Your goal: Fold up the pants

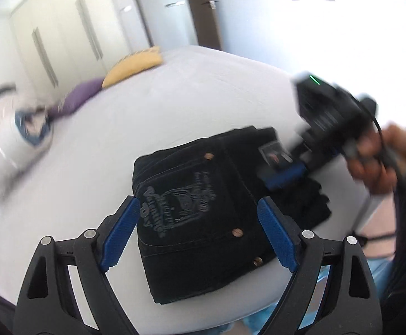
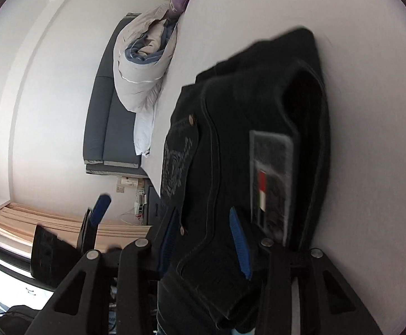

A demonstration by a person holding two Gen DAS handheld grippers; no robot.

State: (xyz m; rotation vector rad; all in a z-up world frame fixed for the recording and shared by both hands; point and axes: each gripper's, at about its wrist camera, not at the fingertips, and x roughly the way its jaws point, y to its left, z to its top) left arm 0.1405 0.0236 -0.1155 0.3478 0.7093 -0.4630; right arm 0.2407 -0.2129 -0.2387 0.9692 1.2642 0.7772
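Pants (image 1: 203, 212), black denim, are laid on the white bed (image 1: 175, 97) near its near edge, already folded into a compact stack with a back pocket and brand patch on top, so the task is judged nearly done. A rolled duvet (image 2: 141, 64) and purple pillow (image 1: 74, 100) are kept well apart at the far side, leaving room for folding. The left gripper (image 1: 197, 231) is held above the stack with fingers wide and empty. The right gripper (image 2: 203, 240) is seen straddling the waistband end, fingers parted; whether cloth is pinched cannot be told.
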